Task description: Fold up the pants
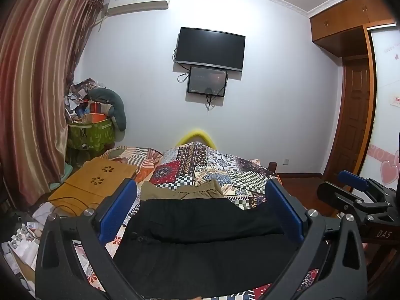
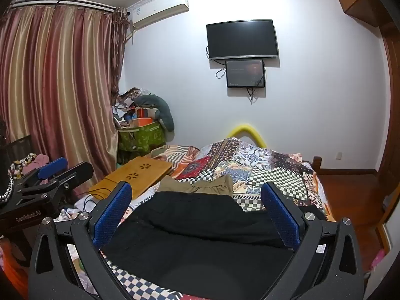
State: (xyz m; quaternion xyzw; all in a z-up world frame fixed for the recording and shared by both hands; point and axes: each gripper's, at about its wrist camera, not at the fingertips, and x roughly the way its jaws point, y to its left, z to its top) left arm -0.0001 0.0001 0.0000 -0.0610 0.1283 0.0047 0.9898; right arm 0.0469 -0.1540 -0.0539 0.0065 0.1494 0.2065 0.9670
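Black pants point(image 1: 200, 227) lie flat on the patchwork quilt point(image 1: 215, 165), waistband toward the far end. A khaki pair point(image 1: 185, 191) lies just beyond them, partly under their top edge. My left gripper point(image 1: 200, 185) hovers over the black pants, its blue pads point(image 1: 125, 200) wide apart and nothing between them. My right gripper point(image 2: 196, 186) is open the same way above the same black pants point(image 2: 195, 230), with the khaki pair point(image 2: 200, 187) ahead. Each gripper shows at the edge of the other's view: the right gripper point(image 1: 360, 187) and the left gripper point(image 2: 65, 172).
A wooden lap desk point(image 1: 100, 182) with a cable lies on the bed's left side. A green basket point(image 1: 90, 135) piled with clutter stands by the striped curtain point(image 1: 32, 95). Two screens point(image 1: 210, 50) hang on the far wall. A wooden wardrobe point(image 1: 355, 115) and floor lie to the right.
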